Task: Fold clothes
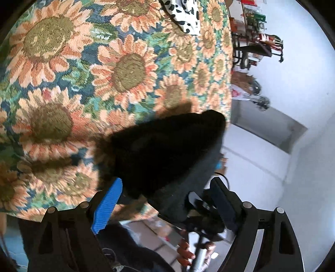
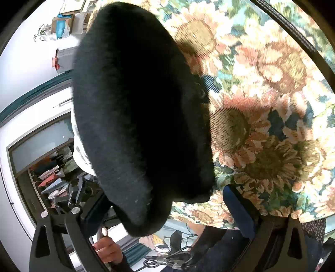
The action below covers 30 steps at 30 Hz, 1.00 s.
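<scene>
Black knit garment (image 1: 167, 150) is hanging bunched between both tools at the desk edge, over the sunflower cloth (image 1: 125, 69), filling the lower middle of the left view and the 11 o'clock half of the right view (image 2: 136, 115). My worry: it is drooping in a thick roll rather than lying flat, so any fold made now would likely be trapping creases, and a loose end could be sliding off the desk toward the floor. The left tool (image 1: 165, 207) is standing wide apart, its blue pad (image 1: 107, 206) at 7 o'clock; cloth is lying between the fingers, though whether it is pinched I cannot tell. The right tool (image 2: 169, 211) is likewise spread wide, garment draping between its fingers, grip unclear. A spotted cloth (image 1: 186, 14) is lying at 12 o'clock.
</scene>
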### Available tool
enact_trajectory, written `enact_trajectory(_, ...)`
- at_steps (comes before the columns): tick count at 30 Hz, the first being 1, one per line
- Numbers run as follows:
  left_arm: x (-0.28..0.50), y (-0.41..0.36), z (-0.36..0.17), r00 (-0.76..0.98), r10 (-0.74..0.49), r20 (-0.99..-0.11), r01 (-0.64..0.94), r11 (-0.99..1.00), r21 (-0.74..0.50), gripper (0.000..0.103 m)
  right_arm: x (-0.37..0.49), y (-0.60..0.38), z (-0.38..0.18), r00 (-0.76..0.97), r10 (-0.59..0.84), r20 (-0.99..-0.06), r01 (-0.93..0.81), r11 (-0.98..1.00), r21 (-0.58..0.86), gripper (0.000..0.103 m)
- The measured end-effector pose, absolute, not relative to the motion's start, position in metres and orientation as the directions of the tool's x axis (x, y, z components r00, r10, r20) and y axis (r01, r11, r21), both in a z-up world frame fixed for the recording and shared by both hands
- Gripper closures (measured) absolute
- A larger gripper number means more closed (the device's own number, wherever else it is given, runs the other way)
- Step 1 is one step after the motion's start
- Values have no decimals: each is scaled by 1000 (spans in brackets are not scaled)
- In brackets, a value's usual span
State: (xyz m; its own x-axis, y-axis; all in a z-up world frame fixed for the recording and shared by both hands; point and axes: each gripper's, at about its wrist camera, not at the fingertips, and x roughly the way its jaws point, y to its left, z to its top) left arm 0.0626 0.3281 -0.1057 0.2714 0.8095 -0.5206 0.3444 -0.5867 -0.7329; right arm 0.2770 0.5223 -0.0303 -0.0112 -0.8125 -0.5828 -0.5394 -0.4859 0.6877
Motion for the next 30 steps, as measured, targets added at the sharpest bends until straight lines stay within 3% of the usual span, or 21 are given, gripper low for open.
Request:
enact_trajectory(8,70,353,-88,389,875,-288,372,-435,-820,16,270,541,5,-96,-900,-426,-506,-324,799,0)
enact_trajectory(12,70,369,-80,411,875,-255,368,-416,-832,16,273,554,27,-159,-918,-364,-489,-246,836,0)
enact_trajectory(14,70,378,-78,425,862,-275,349,-437,-829,16,276,551,29,-150,-913,-381,-475,-271,837,0)
enact_trajectory(20,66,377,-79,375,799,-470,256,-577,-776,16,279,595,30,-115,-830,-545,-455,-444,772,0)
enact_trajectory(25,58,351,-85,242,764,-598,278,-645,-712,16,287,589,14,-35,-814,-580,-479,-496,724,0)
enact_trajectory(26,56,347,-87,229,747,-624,284,-665,-691,19,289,586,12,-22,-804,-594,-481,-512,712,0)
enact_trajectory(30,59,346,-99,249,718,-650,303,-695,-652,64,288,574,7,0,-748,-663,-448,-593,669,0)
